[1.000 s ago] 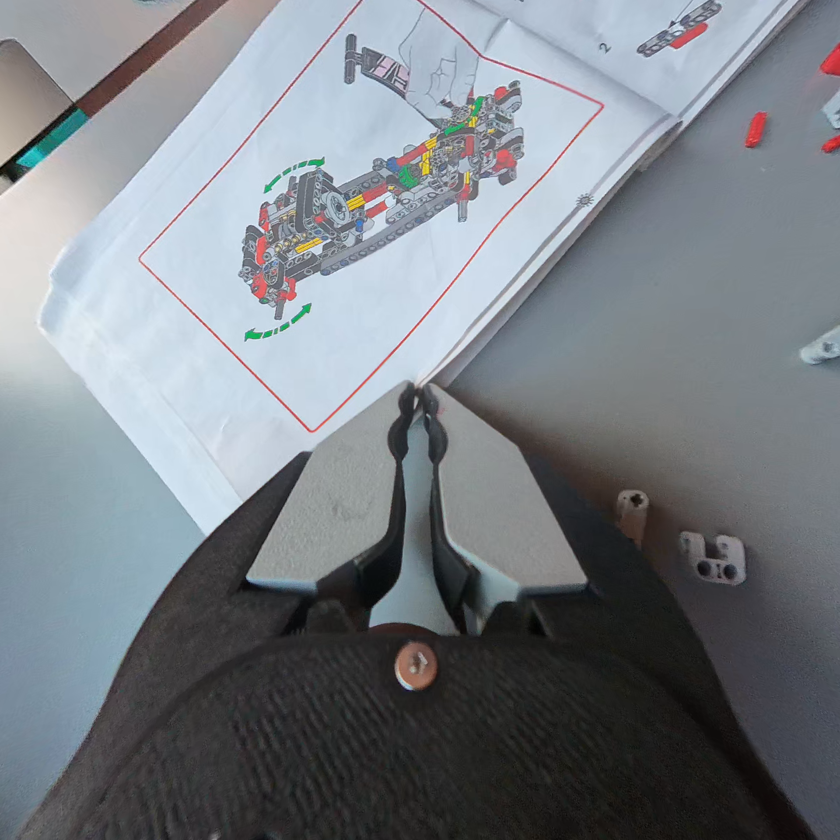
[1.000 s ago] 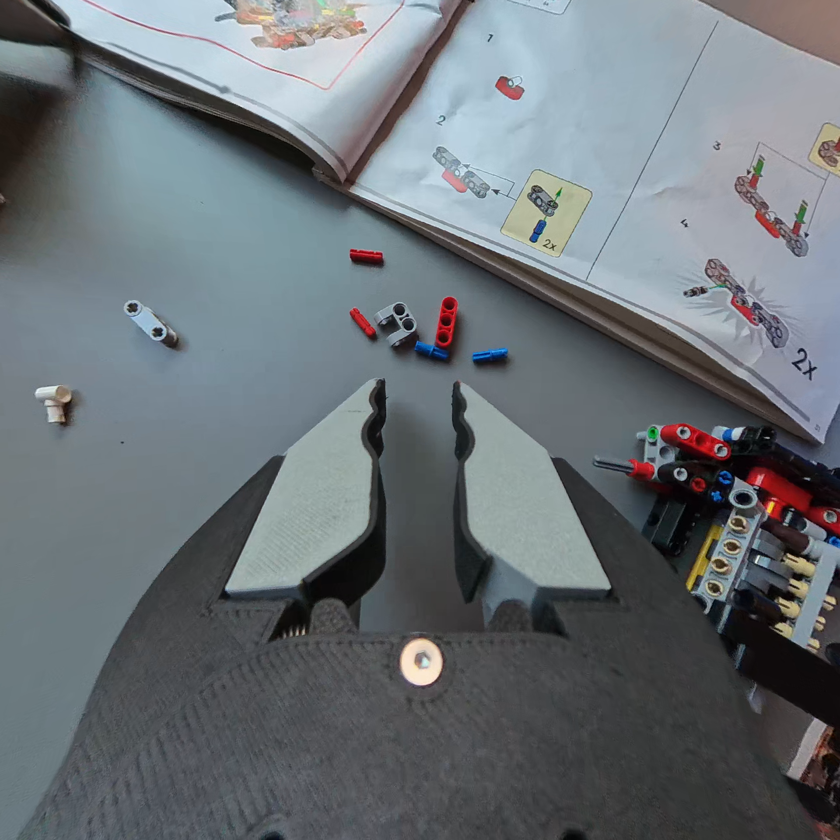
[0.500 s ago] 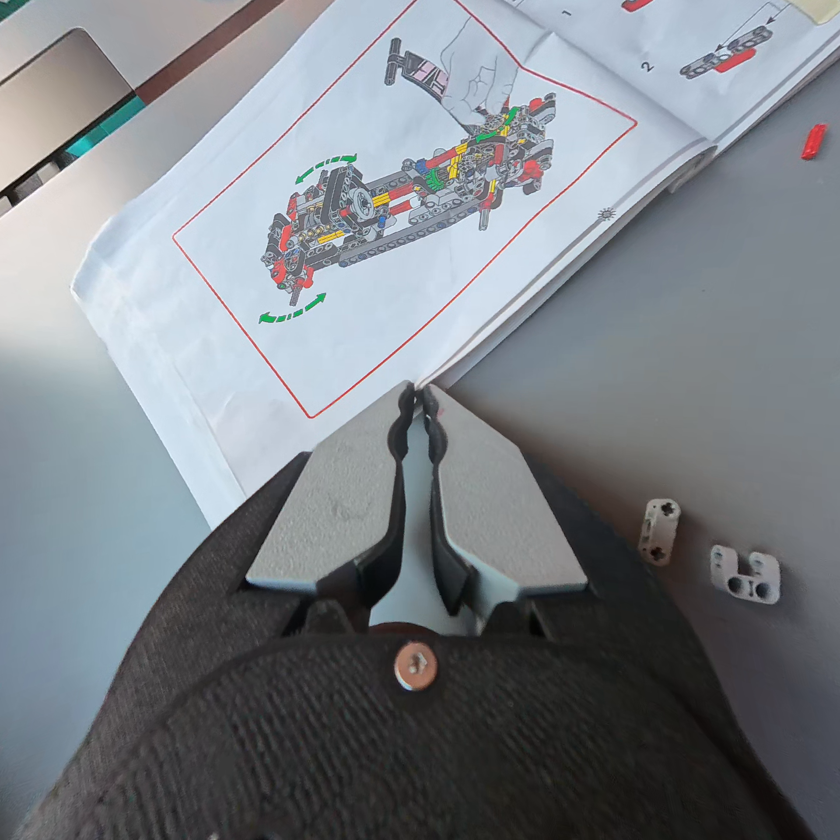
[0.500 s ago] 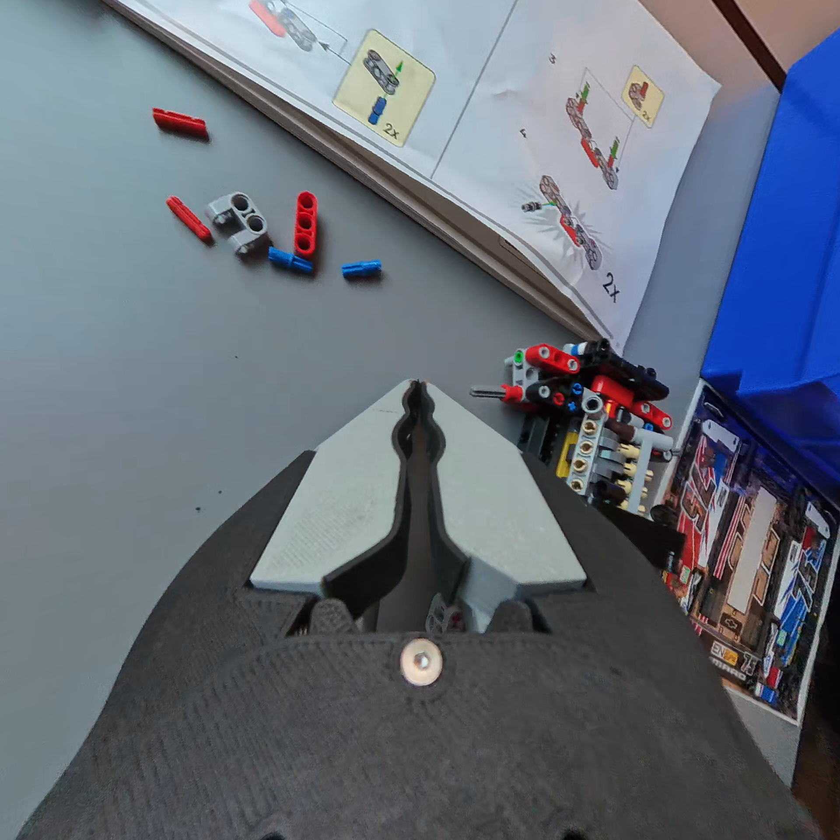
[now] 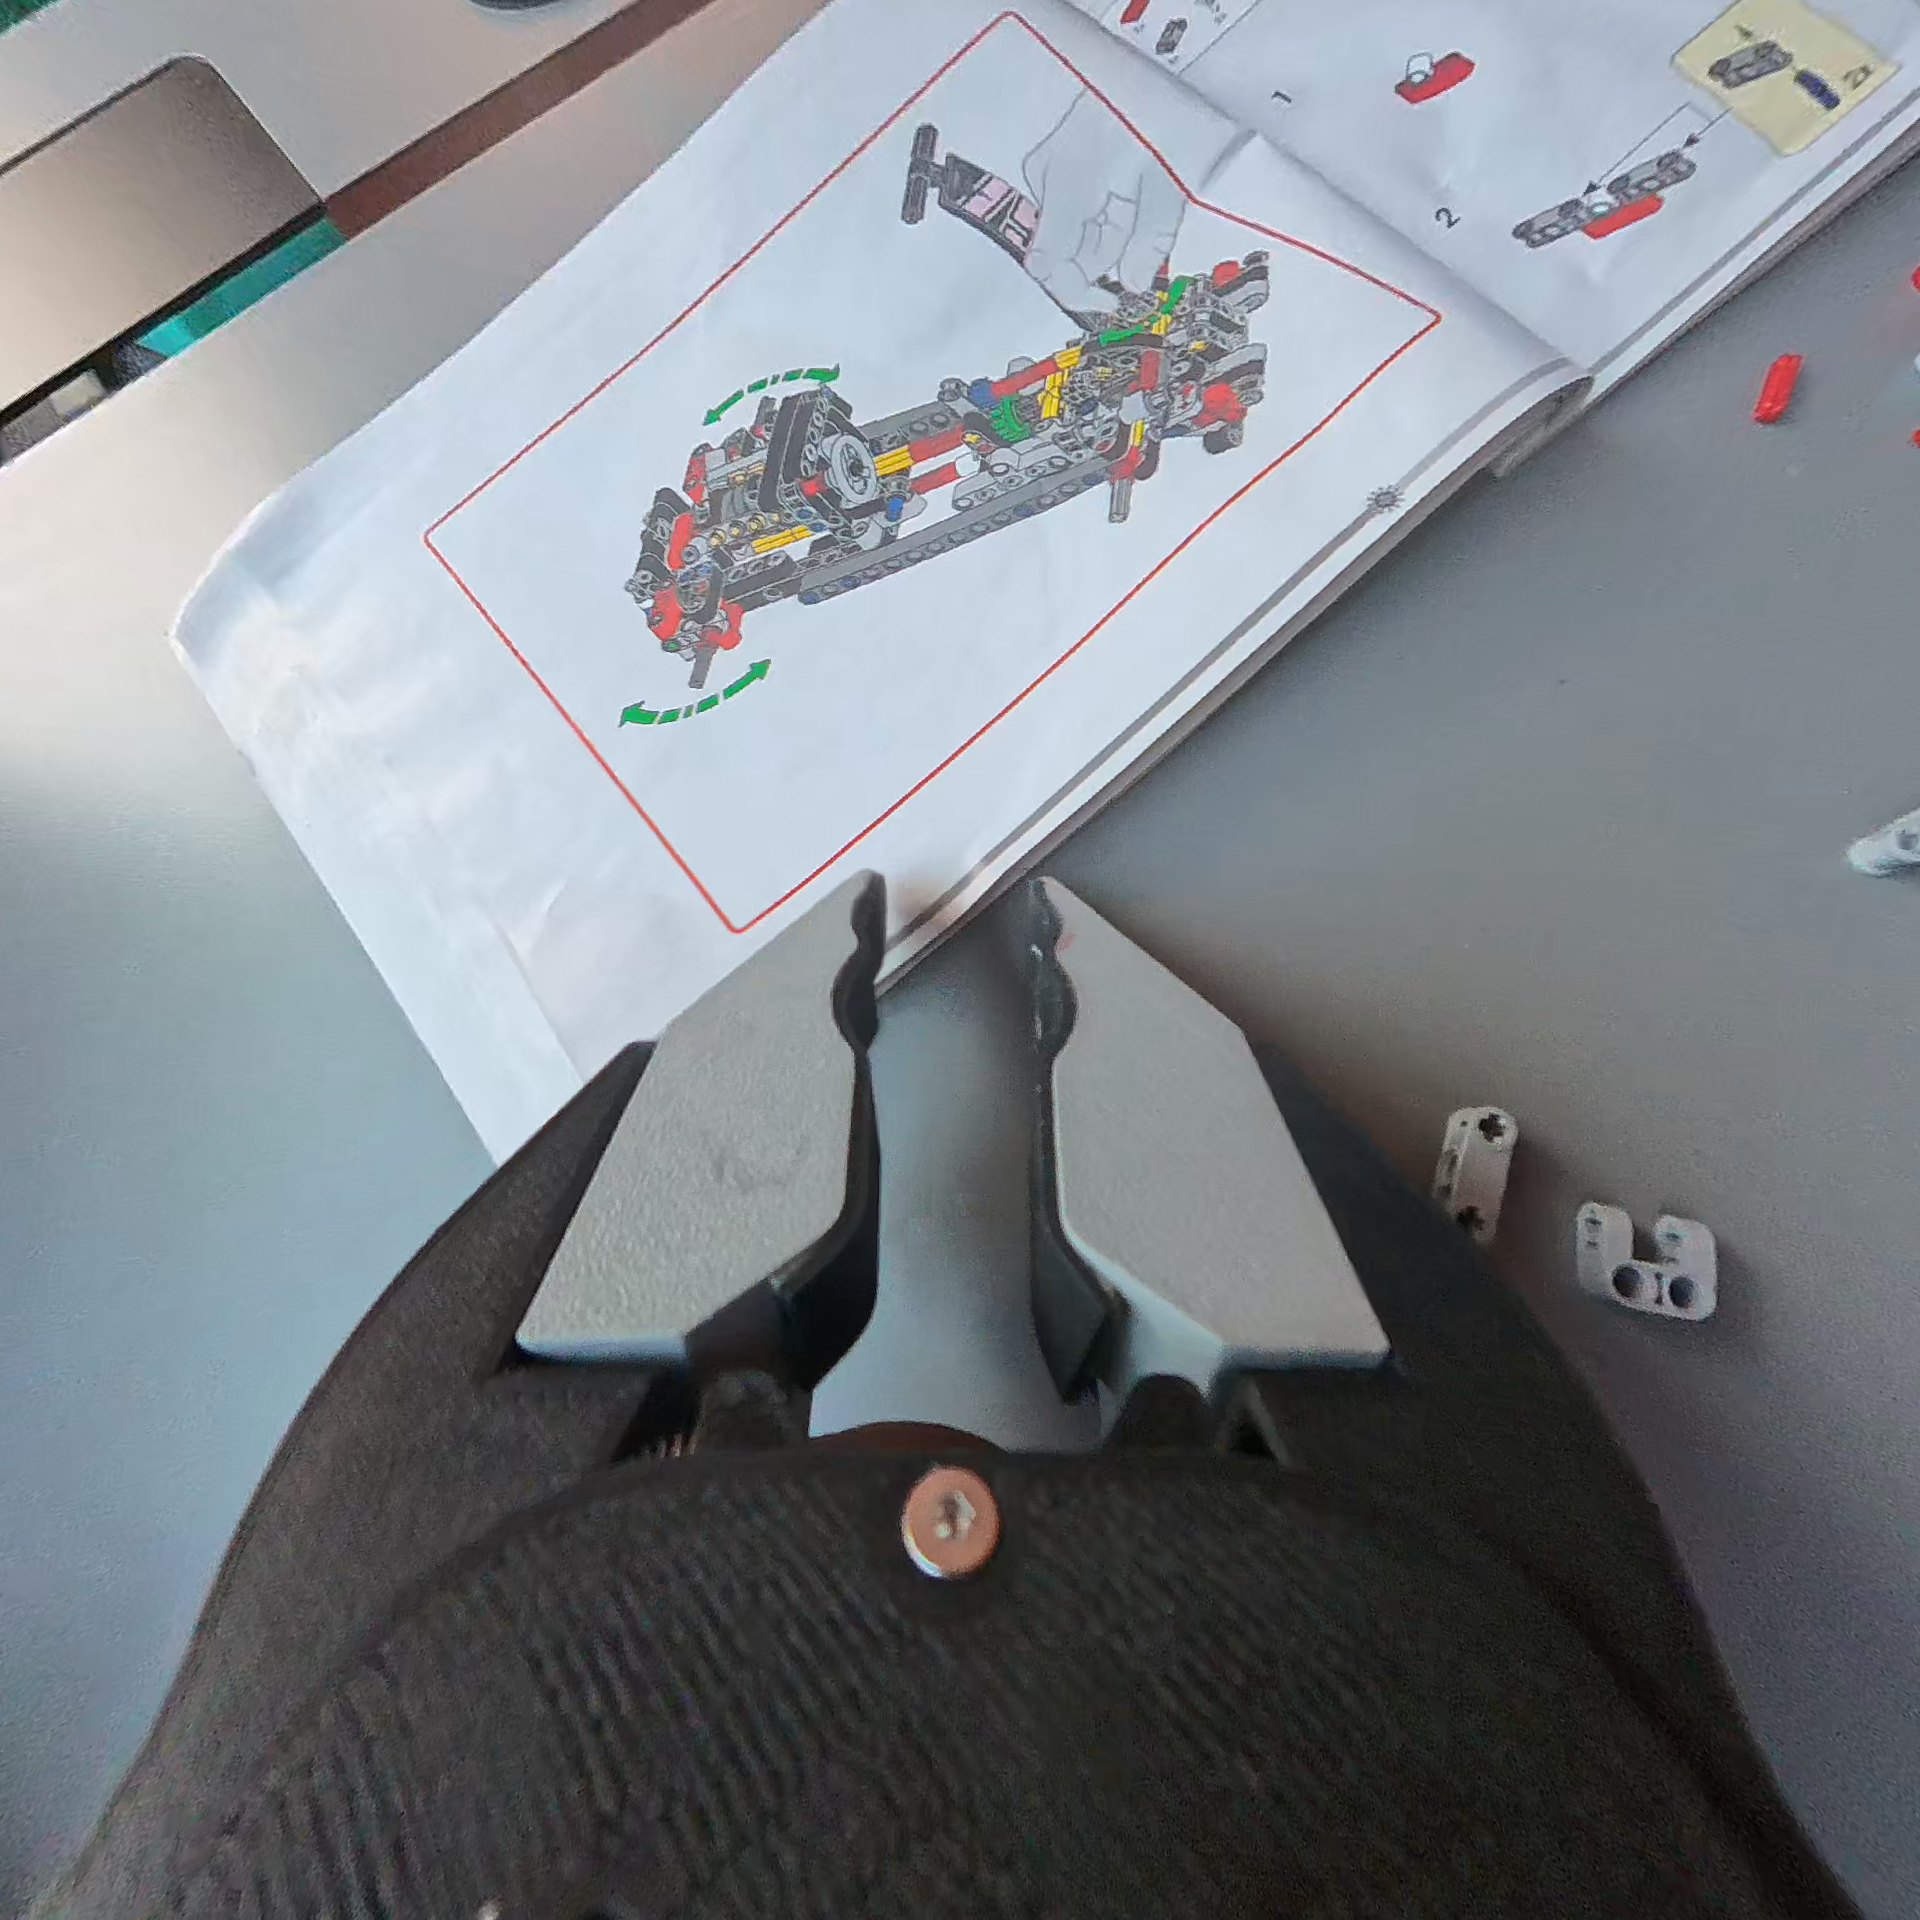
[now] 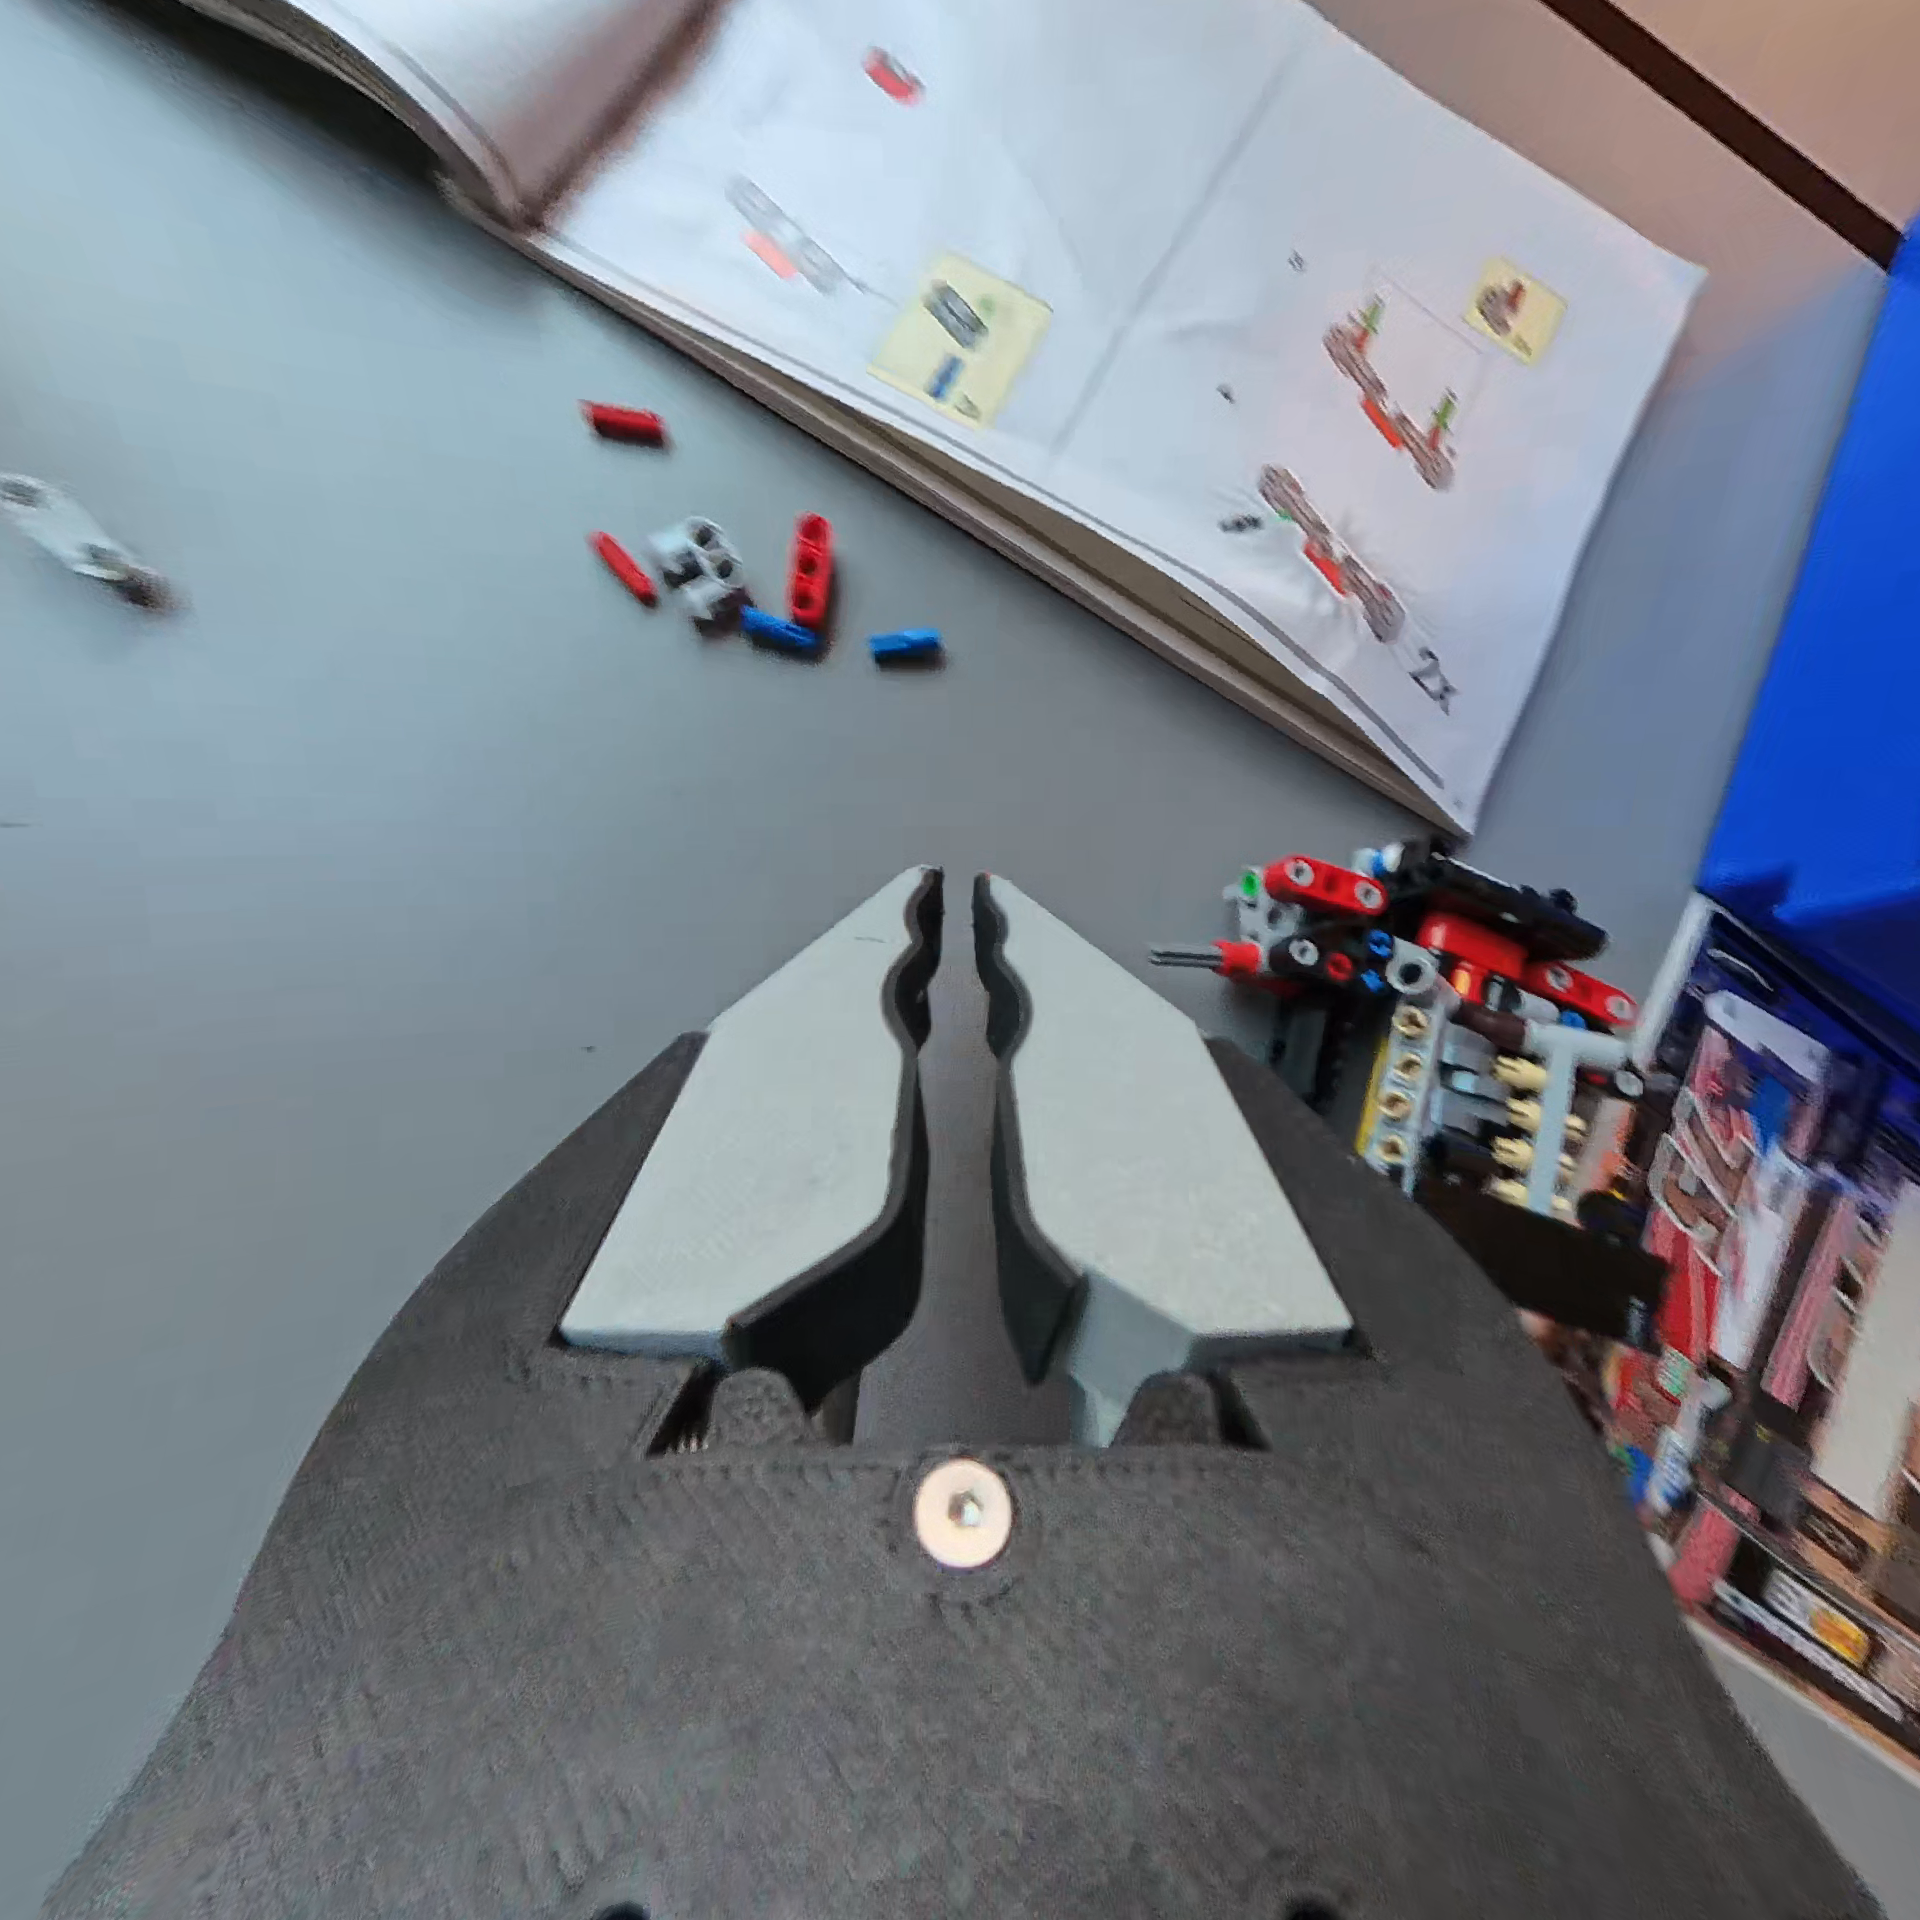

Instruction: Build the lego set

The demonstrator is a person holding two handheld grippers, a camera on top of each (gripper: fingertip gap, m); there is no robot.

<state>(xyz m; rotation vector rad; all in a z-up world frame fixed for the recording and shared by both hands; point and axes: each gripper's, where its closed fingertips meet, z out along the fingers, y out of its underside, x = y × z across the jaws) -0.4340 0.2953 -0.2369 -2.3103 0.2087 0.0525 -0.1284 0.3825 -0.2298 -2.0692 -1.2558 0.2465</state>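
At the near edge of the open instruction booklet (image 5: 935, 623), the left wrist view shows the left tongs (image 5: 951, 904) standing apart with nothing between them; the booklet's lower page edge runs across the gap just ahead of the tips, with the left tip over the paper and the right tip over the grey worktop (image 5: 1455, 883); whether either tip touches the paper cannot be told; the facing page carries a drawing of a long brick-built vehicle frame inside a red outline; to the right of the tongs lie two small light grey connector pieces, one upright (image 5: 1473, 1172) and one flat with two holes (image 5: 1645, 1259), close together but apart; farther off, near the booklet's spine, lies a small red pin (image 5: 1777, 387). In the right wrist view, which is somewhat blurred, the right tongs (image 6: 958, 894) are nearly together with only a thin slit left between the tips, and they grip nothing, hanging over bare worktop; ahead of them sits a loose cluster of small parts: a red pin (image 6: 623, 567), a grey connector (image 6: 698, 561), a red three-hole beam (image 6: 811, 569) and a blue pin (image 6: 781, 632) lying close to one another, another blue pin (image 6: 906, 645) just beside, and a further red pin (image 6: 623, 423) nearer the booklet; to the right of the tongs stands a partly built brick model (image 6: 1455, 1039) in red, black and grey, beside a printed box (image 6: 1787, 1299) and a blue bin (image 6: 1829, 623).
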